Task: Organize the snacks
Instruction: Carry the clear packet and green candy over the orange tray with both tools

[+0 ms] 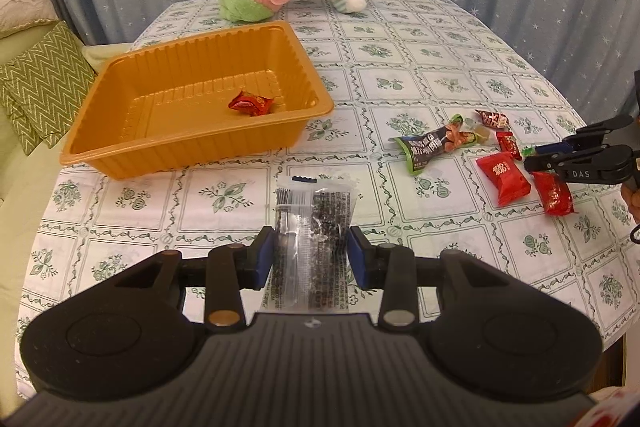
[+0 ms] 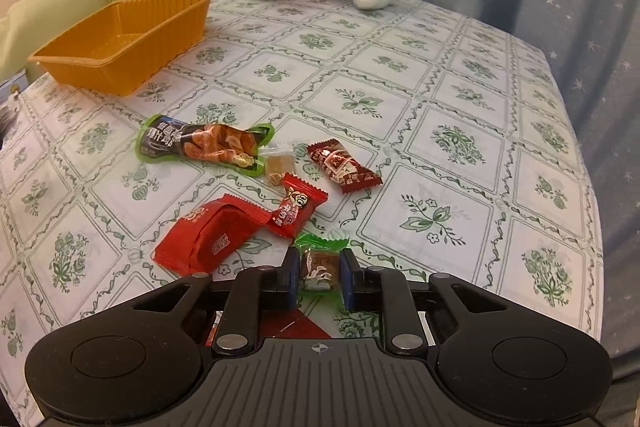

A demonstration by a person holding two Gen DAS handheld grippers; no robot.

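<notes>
So the left gripper (image 1: 311,253) has its blue pads (image 1: 265,259) pinched on a clear plastic snack packet with black print (image 1: 316,227), holding it above the green floral tablecloth (image 1: 400,75), just in front of the orange ribbed plastic tray (image 1: 120,147). That tray has one small red wrapped candy (image 1: 251,103) sitting in it.

Right gripper (image 2: 320,273) is squeezed down narrow on a little green-wrapped candy with a brown middle (image 2: 320,263), pads pressing both sides, down at the cloth. Right next to it lies the rest of the pile: a big red pouch (image 2: 208,235), a small red cartoon-face candy (image 2: 298,207), a dark red patterned packet (image 2: 344,165), a tiny clear-wrapped brown sweet (image 2: 276,165) and a green-edged black snack bag (image 2: 204,143).
</notes>
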